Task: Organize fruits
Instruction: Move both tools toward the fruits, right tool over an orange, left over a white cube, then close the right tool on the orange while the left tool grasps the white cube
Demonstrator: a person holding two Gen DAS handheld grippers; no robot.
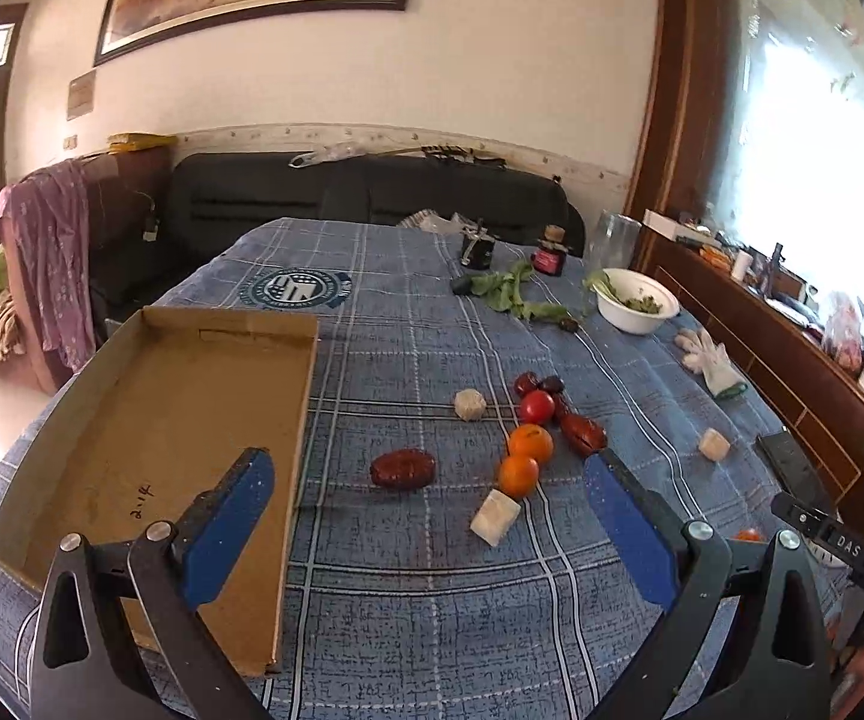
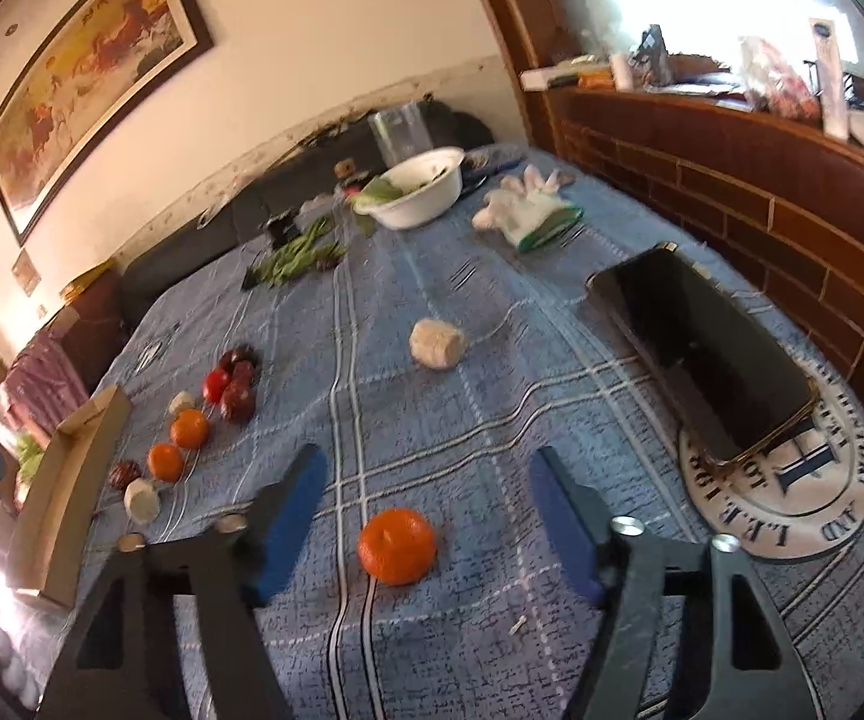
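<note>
1. Progress: sorting has hardly begun, in my judgement. The shallow brown cardboard tray (image 1: 150, 420) on the counter covered with a blue plaid cloth (image 1: 408, 600) holds no fruit.
2. Fruit outstanding, all loose on the cloth to the right of the tray: two small orange tangerines (image 1: 525, 459), a red tomato (image 1: 536, 407), several dark red dates (image 1: 582, 433) and one wrinkled dark red date (image 1: 402, 468) lying apart, nearest the tray.
3. A third orange tangerine (image 2: 396, 546) sits well apart from that cluster, between the jaws of the right gripper (image 2: 426, 516). The jaws are spread and the pads are clear of it.
4. The left gripper (image 1: 429, 501) hovers above the cloth near the tray's edge, jaws spread wide, nothing in them.
5. Obstructions: pale rough cubes (image 1: 495, 517) lie among the fruit, one touching a tangerine.
6. Surroundings: white bowl of greens (image 1: 636, 300), white glove (image 1: 711, 360), black rectangular box (image 2: 708, 354).
</note>
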